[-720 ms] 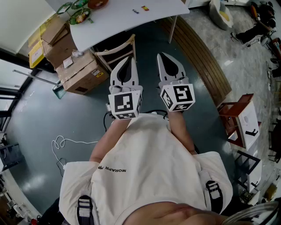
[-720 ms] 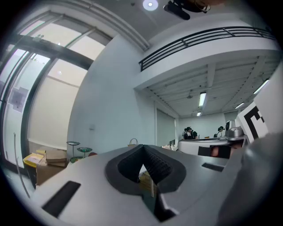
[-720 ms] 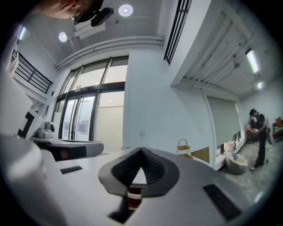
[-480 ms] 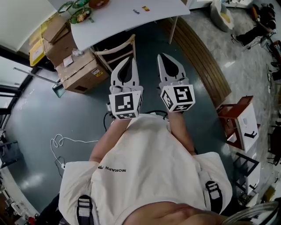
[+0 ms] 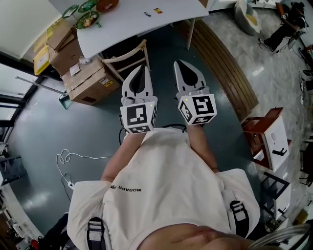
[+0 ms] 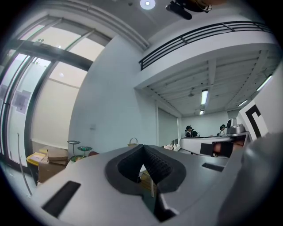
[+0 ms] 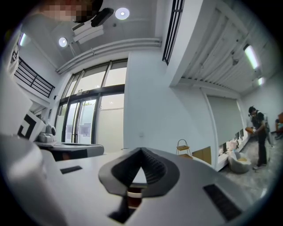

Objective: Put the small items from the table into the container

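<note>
In the head view a white table stands far ahead, at the top. Two small items lie on it, a dark one and a red-yellow one. Green dishes and a brown bowl sit at its left end. My left gripper and right gripper are held level side by side before the person's chest, well short of the table. Both are shut with nothing between the jaws, as the left gripper and the right gripper show in their own views.
A wooden chair stands between the grippers and the table. Cardboard boxes are stacked at the left, and a white cable lies on the dark floor. A curved wooden bench runs along the right. People stand at a distant counter.
The table and boxes sit slightly higher and further left in the head view. Both grippers keep the same shut pose in front of the body.
</note>
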### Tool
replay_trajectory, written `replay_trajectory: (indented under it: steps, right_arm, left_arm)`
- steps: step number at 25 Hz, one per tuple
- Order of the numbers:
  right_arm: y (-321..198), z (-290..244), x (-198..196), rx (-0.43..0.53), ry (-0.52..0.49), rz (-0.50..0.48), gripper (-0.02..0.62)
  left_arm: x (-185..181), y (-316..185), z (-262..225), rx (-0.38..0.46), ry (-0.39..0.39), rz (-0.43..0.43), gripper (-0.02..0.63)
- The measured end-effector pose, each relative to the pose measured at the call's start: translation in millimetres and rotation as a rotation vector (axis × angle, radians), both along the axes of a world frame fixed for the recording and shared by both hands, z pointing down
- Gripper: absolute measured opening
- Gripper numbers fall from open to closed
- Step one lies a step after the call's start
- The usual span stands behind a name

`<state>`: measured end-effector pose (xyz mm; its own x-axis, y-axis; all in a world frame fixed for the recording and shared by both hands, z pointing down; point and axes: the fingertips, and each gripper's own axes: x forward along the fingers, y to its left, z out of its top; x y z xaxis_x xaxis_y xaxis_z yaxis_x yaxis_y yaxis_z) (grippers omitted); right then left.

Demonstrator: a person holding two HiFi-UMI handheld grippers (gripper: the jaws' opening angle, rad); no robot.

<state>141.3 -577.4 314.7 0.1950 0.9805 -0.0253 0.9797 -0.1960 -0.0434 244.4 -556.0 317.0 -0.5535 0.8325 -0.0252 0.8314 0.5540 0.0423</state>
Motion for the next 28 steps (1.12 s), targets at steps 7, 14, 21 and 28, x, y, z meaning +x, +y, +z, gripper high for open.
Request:
replay_trajectory:
  steps: [7,14,21,28]
  right_arm:
    - [-10.5,6.0,-36.3,0.005,0.01,-0.01,0.014]
    - [0.5,10.7,-46.0,0.01,0.036,-0.021,0.014]
    - [34.4,21.8,-52.2,0.031,0.031,-0.04,0.014]
    - [103.2,25.5,-71.2,0.033,0.006,-0.052,0.014]
  left_arm:
    - [-29.1,-14.3,9.9,0.009,0.027,-0.027,0.005]
    - [-37.7,-5.3,10.7,0.004,0.039,-0.053,0.005]
    - [-49.8,30.9,28.6,0.039,0.044,-0.056,0.005]
    - [-73.8,99.3,37.1,0.035,0.032,-0.063,0.005]
